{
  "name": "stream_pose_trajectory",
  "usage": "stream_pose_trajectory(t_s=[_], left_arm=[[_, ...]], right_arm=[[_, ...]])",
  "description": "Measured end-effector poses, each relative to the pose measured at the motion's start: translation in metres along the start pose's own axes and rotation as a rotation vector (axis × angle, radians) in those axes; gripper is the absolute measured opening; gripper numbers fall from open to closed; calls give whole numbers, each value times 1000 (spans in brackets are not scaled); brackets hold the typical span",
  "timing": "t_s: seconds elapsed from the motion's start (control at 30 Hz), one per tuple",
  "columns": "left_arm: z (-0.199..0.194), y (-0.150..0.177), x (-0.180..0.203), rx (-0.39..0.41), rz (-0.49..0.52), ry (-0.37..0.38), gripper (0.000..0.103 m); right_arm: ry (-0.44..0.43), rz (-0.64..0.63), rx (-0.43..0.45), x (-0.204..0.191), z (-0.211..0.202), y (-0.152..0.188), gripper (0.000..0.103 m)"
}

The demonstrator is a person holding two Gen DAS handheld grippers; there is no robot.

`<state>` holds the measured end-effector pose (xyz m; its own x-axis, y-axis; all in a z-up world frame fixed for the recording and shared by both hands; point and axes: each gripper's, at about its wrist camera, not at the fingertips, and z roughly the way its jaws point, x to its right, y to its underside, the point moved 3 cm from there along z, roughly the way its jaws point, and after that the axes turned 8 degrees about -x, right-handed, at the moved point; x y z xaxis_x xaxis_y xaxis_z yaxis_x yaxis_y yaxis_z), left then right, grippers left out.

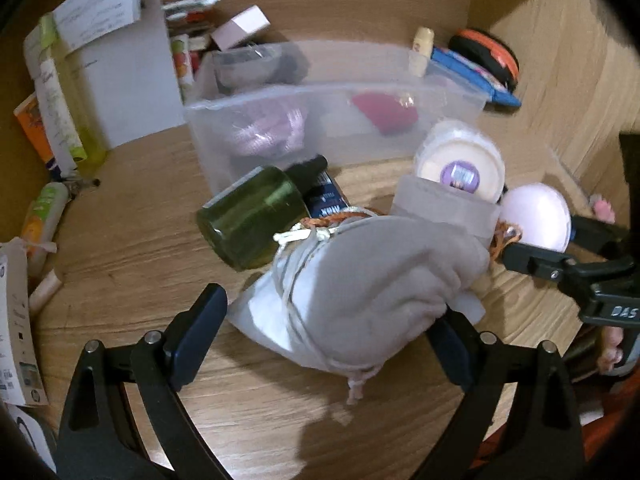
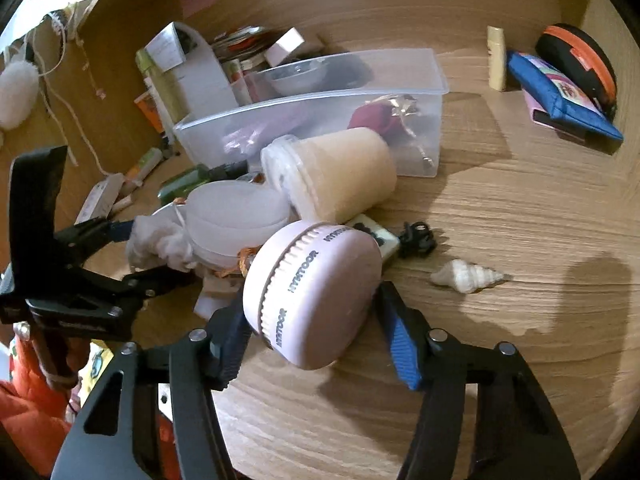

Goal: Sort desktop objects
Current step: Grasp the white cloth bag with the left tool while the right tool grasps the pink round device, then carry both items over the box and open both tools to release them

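Left tool (image 1: 320, 336) spread wide around a grey drawstring pouch (image 1: 360, 280) lying on the wooden tabletop (image 1: 140, 240); left pad well clear of the cloth, right pad just beside or touching its far side, contact hard to judge; nothing clamped. Pouch tied with pale cord, resting against a green bottle (image 1: 256, 220) lying on its side with its dark cap toward the clear plastic bin (image 1: 320, 128). Just beyond the pouch, a cream tub (image 1: 460, 168) with a purple label, tipped over in front of the bin; seen from the right wrist as a cream tub (image 2: 336, 172) leaning against the bin wall (image 2: 432, 92).

Right tool (image 2: 312, 336) set around a round lilac case (image 2: 316, 300) printed with repeated lettering on its rim; case tilted on edge on the tabletop, both pads just beside its sides, whether pressing or only flanking cannot be told. Same case visible from the left wrist as a lilac disc (image 1: 536, 220) between black fingers (image 1: 532, 260).

Inside the bin, a pink bundle (image 1: 268, 132) and a dark red item (image 1: 384, 112). To the right of the case, a pale seashell (image 2: 468, 276) and a small black clip (image 2: 416, 238); far right, a blue pouch (image 2: 560, 96) and an orange-rimmed black case (image 2: 580, 60) against the wall.
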<state>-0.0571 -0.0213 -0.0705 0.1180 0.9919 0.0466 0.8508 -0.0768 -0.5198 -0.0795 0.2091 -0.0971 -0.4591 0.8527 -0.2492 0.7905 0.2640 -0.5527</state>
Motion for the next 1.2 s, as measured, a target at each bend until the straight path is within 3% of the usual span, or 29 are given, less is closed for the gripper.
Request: stream_pose_trajectory(t_s=[0.13, 0.27, 0.4, 0.8, 1.2], left_arm=[[-14, 0, -7, 36, -14, 8, 76], [-21, -4, -14, 59, -39, 9, 52], [-23, -11, -23, 80, -72, 21, 39], [-43, -21, -39, 133, -159, 96, 19], [-65, -40, -38, 218, -127, 89, 12]], right_arm=[[-3, 10, 14, 6, -5, 2, 56], [-6, 26, 41, 13, -15, -1, 56], [-5, 38, 74, 18, -25, -7, 56], [2, 39, 143, 25, -47, -29, 56], [-7, 4, 202, 16, -55, -54, 56]])
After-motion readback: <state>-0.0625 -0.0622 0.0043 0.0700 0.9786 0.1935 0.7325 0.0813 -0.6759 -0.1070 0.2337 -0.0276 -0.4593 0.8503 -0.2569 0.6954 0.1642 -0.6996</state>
